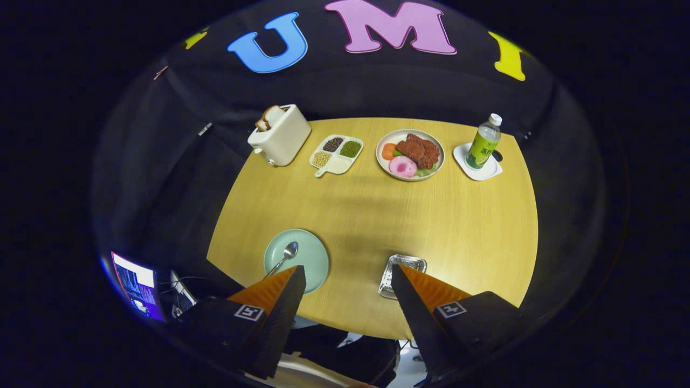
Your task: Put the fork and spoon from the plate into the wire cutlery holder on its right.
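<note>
Above the near edge of a round wooden table (372,215), the gripper (349,272) hangs with its fingers spread wide apart and nothing between them. Just ahead of the left finger lies a pale green plate (310,256), and a spoon (284,256) rests on it, bowl pointing toward the far side, handle running back under the fingertip. The fork cannot be made out. Touching the tip of the right finger, to the right of the plate, sits the metal cutlery holder (403,269), partly covered by that finger. Well beyond the fingers, along the far edge, stand a toaster (280,134) with bread in it, a divided dish of beans (337,153), a plate of food (409,154) and a bottle (483,141) on a white coaster (477,167). A lit screen (137,284) shows beside the left finger, off the table.
</note>
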Demonstrator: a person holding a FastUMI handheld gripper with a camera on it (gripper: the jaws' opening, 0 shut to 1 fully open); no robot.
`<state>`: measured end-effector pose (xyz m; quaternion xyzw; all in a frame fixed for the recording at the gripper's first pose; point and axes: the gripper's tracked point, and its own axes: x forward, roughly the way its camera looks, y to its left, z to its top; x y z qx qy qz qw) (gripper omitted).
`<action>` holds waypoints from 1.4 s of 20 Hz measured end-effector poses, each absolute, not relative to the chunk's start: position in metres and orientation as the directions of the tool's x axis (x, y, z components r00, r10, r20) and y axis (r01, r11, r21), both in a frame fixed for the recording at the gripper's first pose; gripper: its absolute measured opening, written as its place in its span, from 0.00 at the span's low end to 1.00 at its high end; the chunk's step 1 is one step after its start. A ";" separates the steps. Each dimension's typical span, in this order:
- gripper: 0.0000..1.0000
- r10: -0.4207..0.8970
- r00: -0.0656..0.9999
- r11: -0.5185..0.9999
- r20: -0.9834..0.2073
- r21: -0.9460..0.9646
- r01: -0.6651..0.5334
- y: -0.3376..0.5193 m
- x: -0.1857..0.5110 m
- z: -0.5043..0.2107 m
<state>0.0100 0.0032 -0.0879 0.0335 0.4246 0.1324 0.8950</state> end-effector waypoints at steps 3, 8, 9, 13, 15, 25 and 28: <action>0.99 0.276 0.643 0.960 -0.715 0.166 -0.227 0.043 0.007 -0.093; 0.99 0.320 0.634 0.946 -0.704 0.206 -0.249 0.119 -0.003 -0.130; 0.99 0.304 0.627 0.951 -0.717 0.188 -0.245 0.125 -0.004 -0.143; 0.99 0.300 0.578 0.952 -0.759 0.202 -0.229 0.163 -0.008 -0.195; 0.99 0.295 0.552 0.954 -0.780 0.207 -0.218 0.179 -0.006 -0.220; 1.00 0.174 0.459 0.981 -0.871 0.111 -0.161 0.219 0.010 -0.318; 1.00 0.148 0.428 0.987 -0.892 0.104 -0.123 0.221 0.009 -0.339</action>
